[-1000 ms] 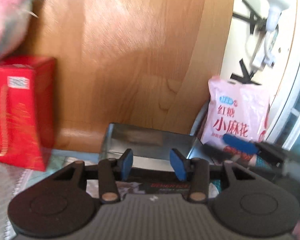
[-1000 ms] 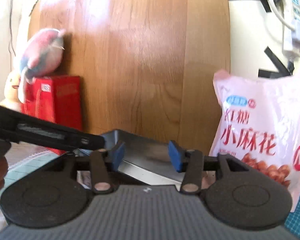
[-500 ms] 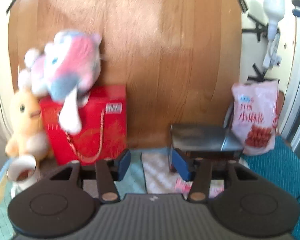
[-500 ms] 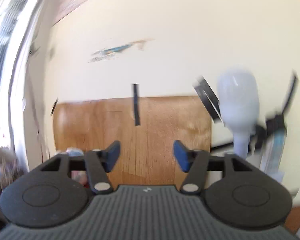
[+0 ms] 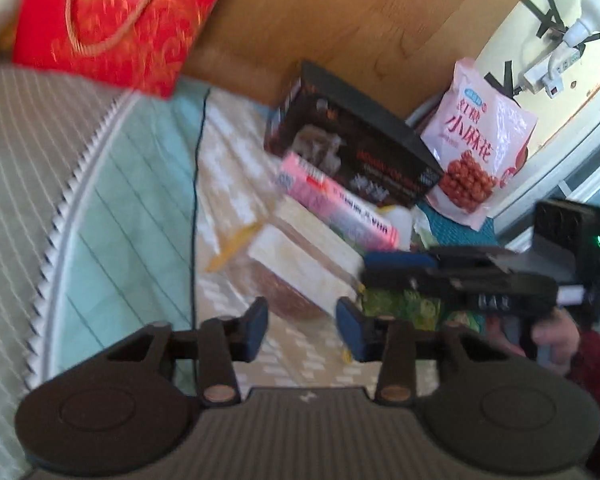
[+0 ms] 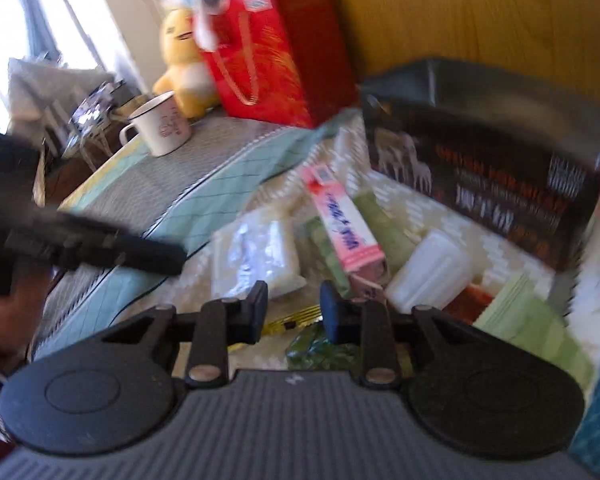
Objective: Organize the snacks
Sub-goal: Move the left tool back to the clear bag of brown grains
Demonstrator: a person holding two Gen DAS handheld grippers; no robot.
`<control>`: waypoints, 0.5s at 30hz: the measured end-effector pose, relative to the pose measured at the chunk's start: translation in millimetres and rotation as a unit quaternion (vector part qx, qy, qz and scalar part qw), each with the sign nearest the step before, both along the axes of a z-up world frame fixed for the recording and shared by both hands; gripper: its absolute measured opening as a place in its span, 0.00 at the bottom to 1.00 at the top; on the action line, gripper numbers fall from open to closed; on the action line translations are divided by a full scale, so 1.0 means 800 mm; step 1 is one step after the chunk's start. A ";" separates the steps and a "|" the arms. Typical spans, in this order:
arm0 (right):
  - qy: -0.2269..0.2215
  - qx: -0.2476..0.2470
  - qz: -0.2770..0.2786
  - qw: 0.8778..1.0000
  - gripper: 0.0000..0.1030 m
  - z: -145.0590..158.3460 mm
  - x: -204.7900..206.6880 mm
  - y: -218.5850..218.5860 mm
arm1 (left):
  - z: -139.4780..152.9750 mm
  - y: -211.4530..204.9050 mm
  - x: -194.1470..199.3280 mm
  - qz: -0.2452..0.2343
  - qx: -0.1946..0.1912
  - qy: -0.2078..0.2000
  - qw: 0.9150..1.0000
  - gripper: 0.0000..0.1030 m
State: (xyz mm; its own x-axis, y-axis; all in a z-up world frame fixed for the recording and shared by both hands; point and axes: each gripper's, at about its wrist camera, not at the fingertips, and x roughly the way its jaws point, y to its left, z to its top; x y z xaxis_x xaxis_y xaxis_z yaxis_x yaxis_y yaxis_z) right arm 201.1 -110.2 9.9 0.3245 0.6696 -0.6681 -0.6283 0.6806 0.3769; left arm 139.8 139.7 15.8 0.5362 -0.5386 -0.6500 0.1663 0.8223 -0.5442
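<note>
In the right wrist view alone, a white mug (image 6: 162, 128) shows; both fingers pairs are closing, nothing between.

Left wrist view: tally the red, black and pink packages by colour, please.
Red: 1, the gift bag
Black: 1, the box
Pink: 2, the long box and the snack bag
Total: 4

Long pink rectangular carton (image 6: 346, 220): flat, lying diagonally atop green wrapped packets (image 6: 384, 224). Clear bag of white pieces (image 6: 256, 258): flat, just left. Black printed box (image 6: 488, 168): standing behind. Pink pouch of brown twists (image 5: 476, 144): upright, leaning at the wall.
</note>
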 end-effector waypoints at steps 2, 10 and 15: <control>0.011 0.010 0.000 1.000 0.30 -0.002 0.006 0.004 | -0.013 -0.004 0.007 0.002 0.000 0.013 1.000 0.21; 0.086 0.061 0.012 0.994 0.43 -0.009 0.001 0.003 | -0.024 0.001 0.013 0.022 -0.010 0.027 0.999 0.08; 0.044 0.067 0.027 0.996 0.02 0.025 -0.033 0.021 | -0.026 -0.015 0.000 0.002 -0.011 0.029 1.000 0.08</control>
